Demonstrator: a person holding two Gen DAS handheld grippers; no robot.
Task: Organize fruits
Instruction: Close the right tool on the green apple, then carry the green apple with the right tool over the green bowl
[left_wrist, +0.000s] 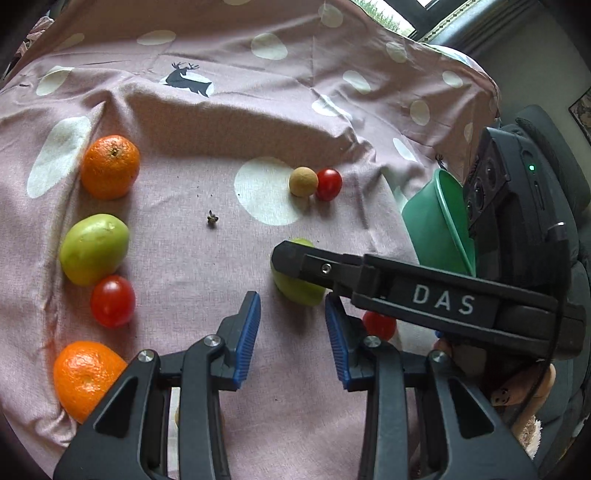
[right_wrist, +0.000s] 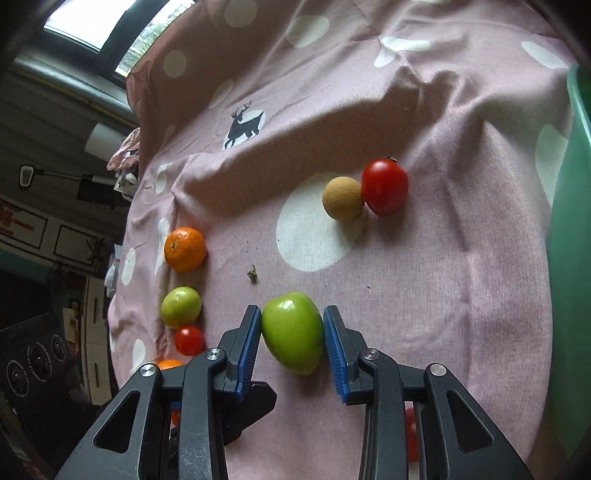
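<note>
Green fruit (right_wrist: 291, 338) lying on the pink spotted cloth (right_wrist: 443, 277), low and central in the right wrist view, set between the blue pads (right_wrist: 248, 350) of the right gripper (right_wrist: 291, 347). Left pad touching its skin at nine o'clock; right pad just beside it at three o'clock, contact there too close to call. Jaws nearly together around it, neither plainly clamped nor plainly free — cannot tell.

From that fruit, toward one o'clock: tan ball (right_wrist: 342, 198) touching a red tomato (right_wrist: 385, 186), both at the edge of a white spot. Toward eleven o'clock, a small dry stem scrap (right_wrist: 252, 274). Out at nine to ten o'clock, a column along the cloth's edge: orange (right_wrist: 184, 249), smaller green fruit (right_wrist: 181, 306), small tomato (right_wrist: 189, 340), then the top of another orange (right_wrist: 169, 363). Green tub (right_wrist: 570, 258) at three o'clock, at the frame's edge.

Seen from the left wrist: left gripper (left_wrist: 293, 334) jaws apart, nothing between them but bare cloth. Right gripper's black finger crossing in from three o'clock, over the same green fruit. Behind it, another tomato (left_wrist: 378, 325) half hidden. Deer print (left_wrist: 188, 79) toward twelve o'clock.
</note>
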